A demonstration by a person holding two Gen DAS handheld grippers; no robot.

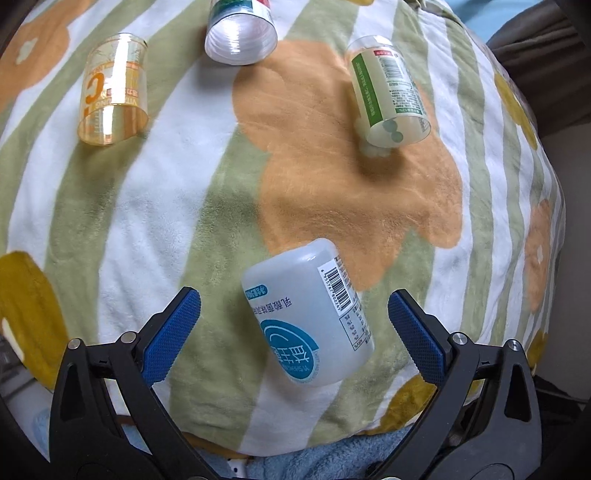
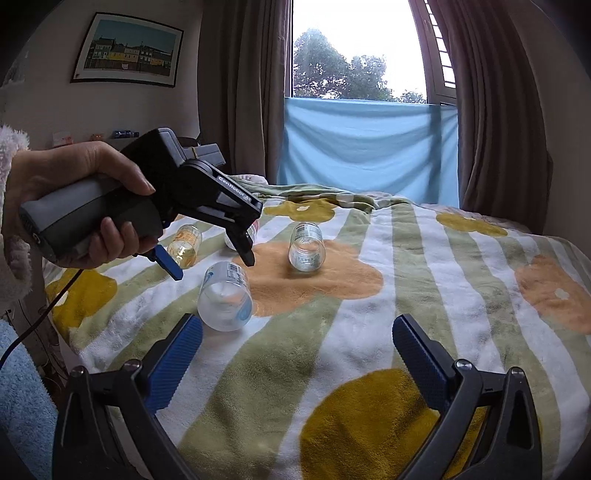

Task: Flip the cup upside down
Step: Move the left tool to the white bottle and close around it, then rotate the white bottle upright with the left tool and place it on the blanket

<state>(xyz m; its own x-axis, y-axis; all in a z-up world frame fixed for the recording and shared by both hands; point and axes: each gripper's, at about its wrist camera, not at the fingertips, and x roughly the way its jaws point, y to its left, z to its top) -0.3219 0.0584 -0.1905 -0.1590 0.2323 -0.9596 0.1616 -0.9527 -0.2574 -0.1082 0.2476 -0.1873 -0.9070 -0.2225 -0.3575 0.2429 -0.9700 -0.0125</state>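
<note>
A frosted white cup (image 1: pixel 306 314) with a blue logo and a barcode stands on the flowered blanket (image 1: pixel 166 206), rounded closed end up and print inverted. My left gripper (image 1: pixel 294 297) hangs open just above it, blue pads (image 1: pixel 173 332) apart on either side and not touching. In the right wrist view a hand (image 2: pixel 74 199) holds the left gripper (image 2: pixel 214 264) over the same cup (image 2: pixel 225 301). My right gripper (image 2: pixel 297 321) is open and holds nothing, low over the blanket (image 2: pixel 369 332) to the right of the cup.
Farther back stand three more cups: an orange one (image 1: pixel 112 88), a clear one (image 1: pixel 240 33) with a red and green label, and a green-labelled one (image 1: pixel 388 88). A blue towel (image 2: pixel 22 398) lies at the blanket's near left edge. A curtained window (image 2: pixel 358 74) is behind.
</note>
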